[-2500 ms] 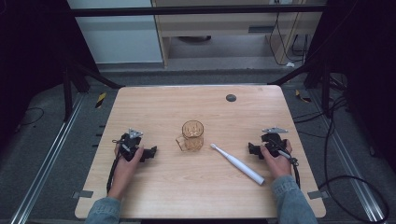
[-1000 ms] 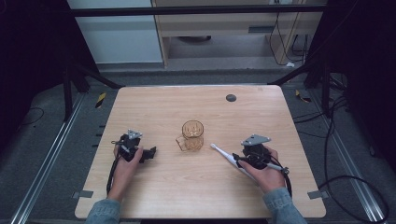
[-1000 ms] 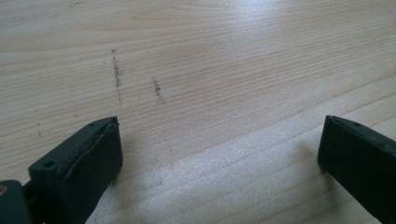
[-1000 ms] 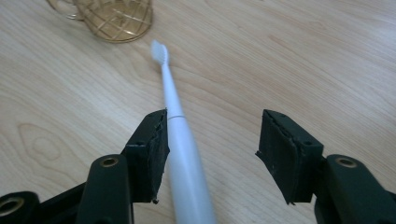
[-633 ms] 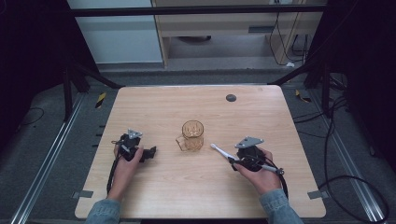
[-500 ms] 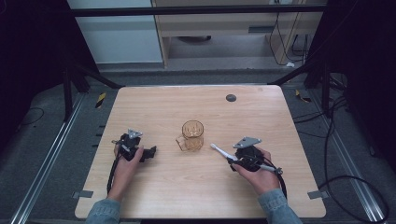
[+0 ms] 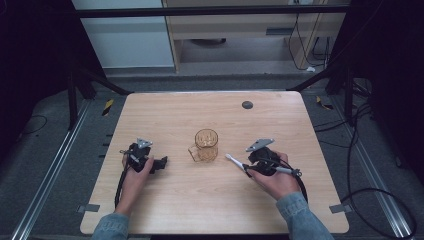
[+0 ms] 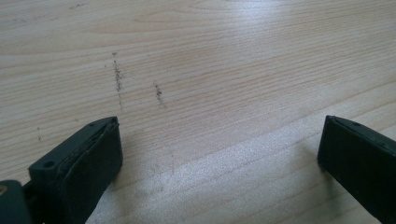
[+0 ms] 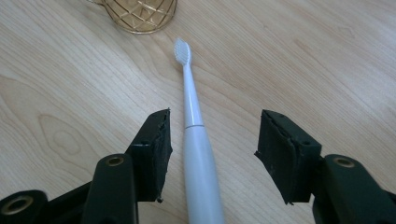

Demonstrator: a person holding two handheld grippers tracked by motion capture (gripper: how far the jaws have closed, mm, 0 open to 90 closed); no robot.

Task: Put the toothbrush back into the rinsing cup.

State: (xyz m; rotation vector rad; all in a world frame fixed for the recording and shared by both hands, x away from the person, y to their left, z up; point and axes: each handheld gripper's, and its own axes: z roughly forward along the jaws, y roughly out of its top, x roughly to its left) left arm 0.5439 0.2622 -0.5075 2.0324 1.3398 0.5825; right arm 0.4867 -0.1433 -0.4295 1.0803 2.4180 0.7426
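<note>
White electric toothbrush (image 9: 198,154) lies flat on the pale wood tabletop (image 7: 200,210), handle running between the jaws of the right gripper (image 7: 246,167), bristle head pointing away twd the amber glass mug (image 7: 205,146). In the right gripper view the handle sits close to the left jaw, maybe just touching it, w/ a clear gap to the right jaw – so jaws are released, straddling the brush, not clamped on it. Whether the brush is lifted at all: can't tell, it looks flat on the wood.

Right hand (image 7: 274,179): comes in from the bottom edge in the high view, denim sleeve (image 7: 300,220) at the wrist, forearm angled up-left. Hand wraps the gripper body from behind; jaws point left twd the mug, low over the tabletop. Grey three-cornered plate rides on top, cable loops back around the hand to the right.

Brush head in the high view ends near the mug, just right of its base, not touching. Mug stands upright near the tabletop's middle, handle on its lower-left side.

Left hand (image 7: 136,172): forearm nearly straight up from the bottom edge, hand around the left gripper (image 7: 161,164), jaws pointing right along the tabletop, well apart from the mug. In the left gripper view the jaws stand wide apart, bare wood between them – released, holding nothing.

Small dark round disc (image 7: 247,104) near the far edge, right of centre, well apart from everything else.
</note>
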